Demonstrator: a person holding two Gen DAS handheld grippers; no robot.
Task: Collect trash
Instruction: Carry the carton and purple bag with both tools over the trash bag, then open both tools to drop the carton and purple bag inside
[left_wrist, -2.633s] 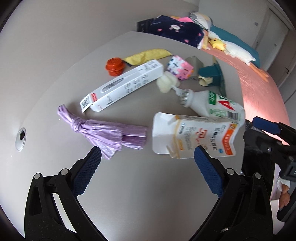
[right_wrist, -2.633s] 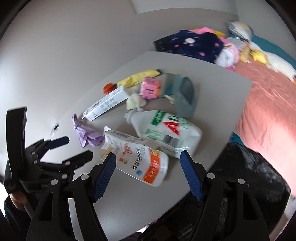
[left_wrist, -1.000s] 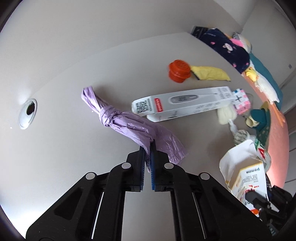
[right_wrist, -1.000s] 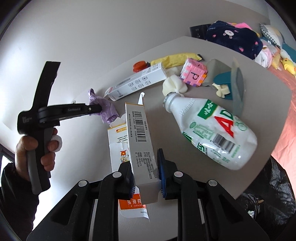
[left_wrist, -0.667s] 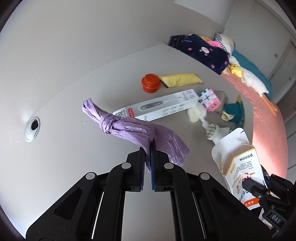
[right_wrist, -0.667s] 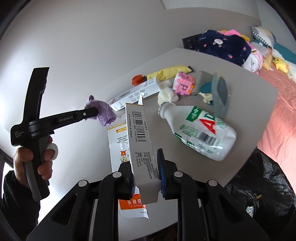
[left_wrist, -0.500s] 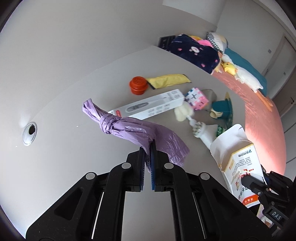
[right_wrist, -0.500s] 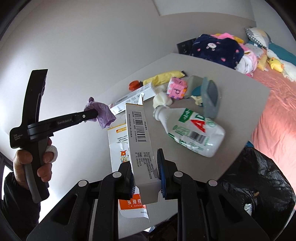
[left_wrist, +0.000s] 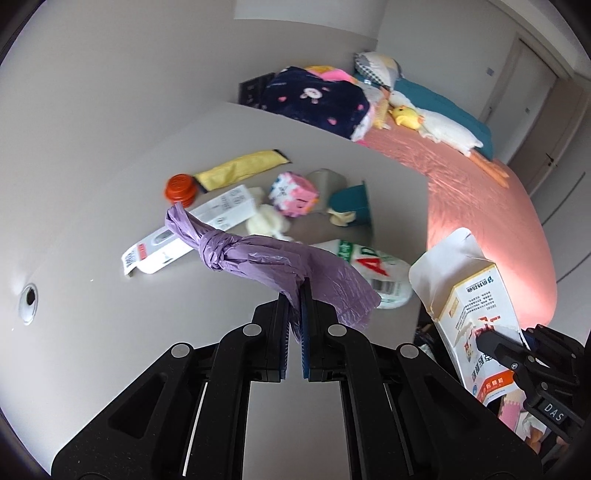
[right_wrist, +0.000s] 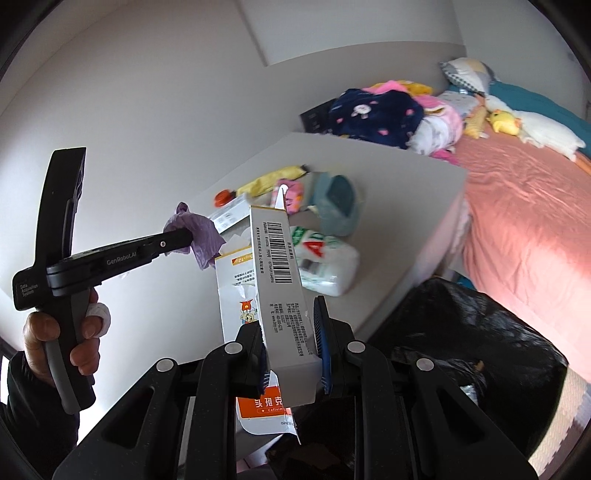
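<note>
The right gripper (right_wrist: 291, 354) clamped a torn white carton (right_wrist: 280, 280) upright between its blue pads, above the near edge of the table (right_wrist: 406, 206). To the left, a hand (right_wrist: 62, 339) held the left gripper (right_wrist: 186, 236), pinched on a purple bag (right_wrist: 201, 232) clear of the table. Farther off lay a bottle (right_wrist: 325, 262), a white box (right_wrist: 231, 214), an orange cap (right_wrist: 222, 197), a yellow wrapper (right_wrist: 273, 177) and a pink cube (right_wrist: 293, 194). A black bag (right_wrist: 461, 332) sat low at right, beside a bed (right_wrist: 528, 206).
</note>
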